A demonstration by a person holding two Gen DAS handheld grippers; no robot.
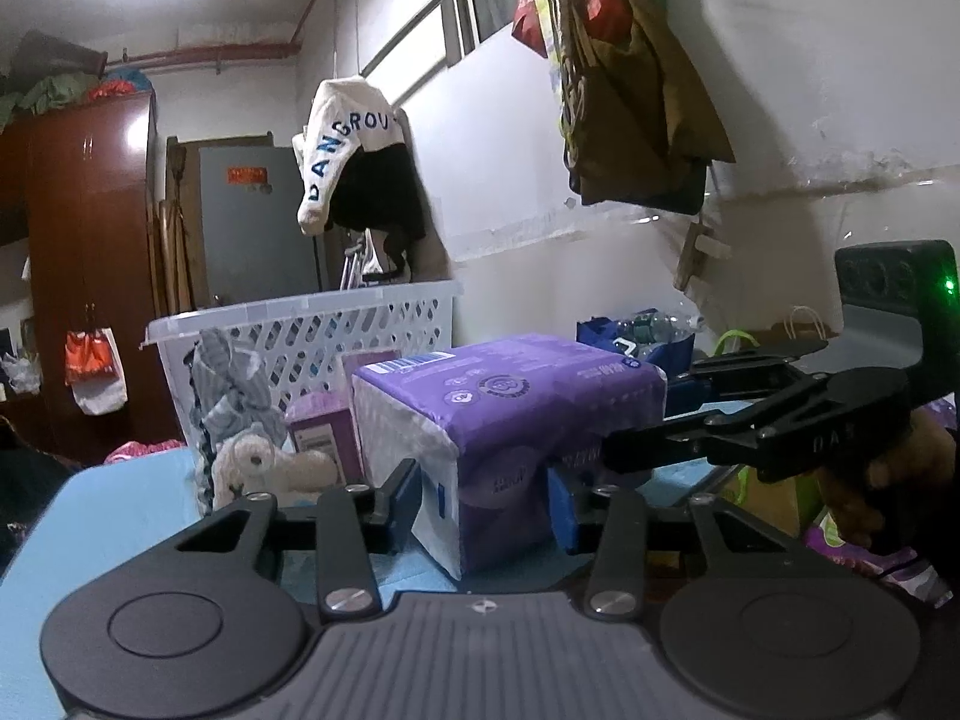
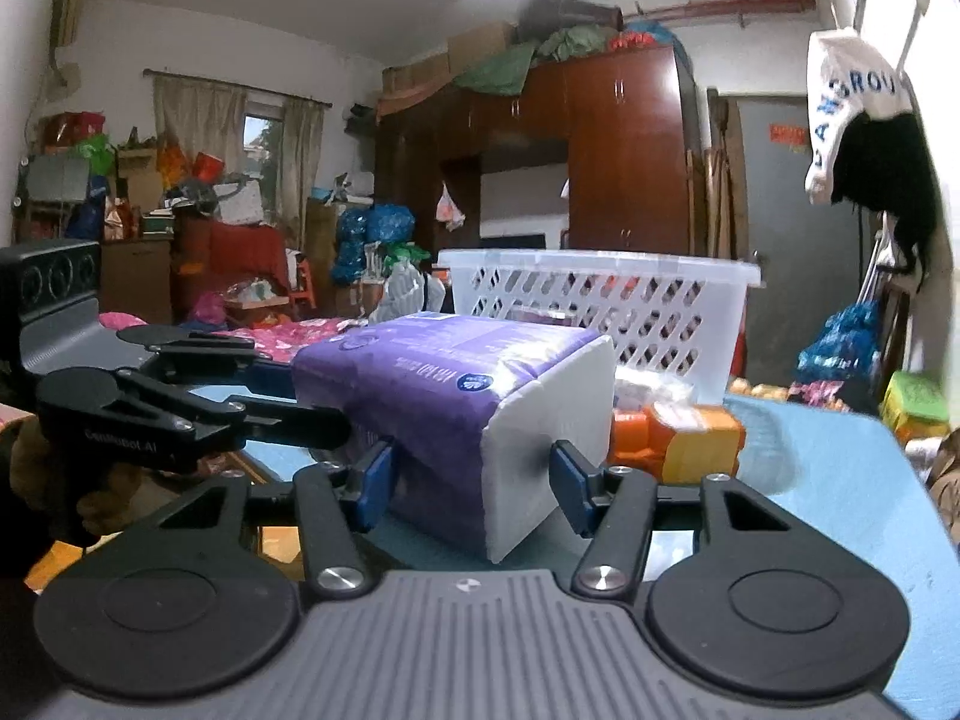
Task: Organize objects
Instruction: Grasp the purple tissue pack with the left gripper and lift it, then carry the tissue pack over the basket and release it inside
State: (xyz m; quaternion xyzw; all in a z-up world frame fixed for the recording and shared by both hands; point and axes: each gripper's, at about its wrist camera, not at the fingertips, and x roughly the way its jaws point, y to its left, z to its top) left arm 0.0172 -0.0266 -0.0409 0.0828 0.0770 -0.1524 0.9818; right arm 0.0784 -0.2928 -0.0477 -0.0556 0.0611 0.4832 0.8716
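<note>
The left tool (image 1: pixel 483 501) is standing wide apart around the near corner of the purple tissue pack (image 1: pixel 510 426), one finger lying against the white end face and the blue-padded finger beside the purple side; whether the pads are actually pressing in is hard to tell. The right tool (image 2: pixel 471 483) is straddling another corner of the same tissue pack (image 2: pixel 456 414), its blue pads (image 2: pixel 375 480) sitting against the purple face on one side and the white face on the other, spread about as wide as the corner. In the left wrist view the right tool (image 1: pixel 606 450) is reaching in from the right, its tip touching the pack's side. The pack is resting on the blue desk (image 1: pixel 120 516).

Just behind the pack, a smaller purple box (image 1: pixel 321 426) is standing upright, with a cream plush toy (image 1: pixel 264 462) lying beside it and a grey striped cloth (image 1: pixel 231 384) draped above the toy. In the right wrist view, an orange packet (image 2: pixel 684 438) is lying on the desk just past the pack. Behind all of these, the white laundry basket (image 1: pixel 312 330) is sitting at the far part of the desk. Farther off, a brown wardrobe (image 1: pixel 84 264) is standing against the wall, and bags (image 1: pixel 624 72) are hanging high on the wall.
</note>
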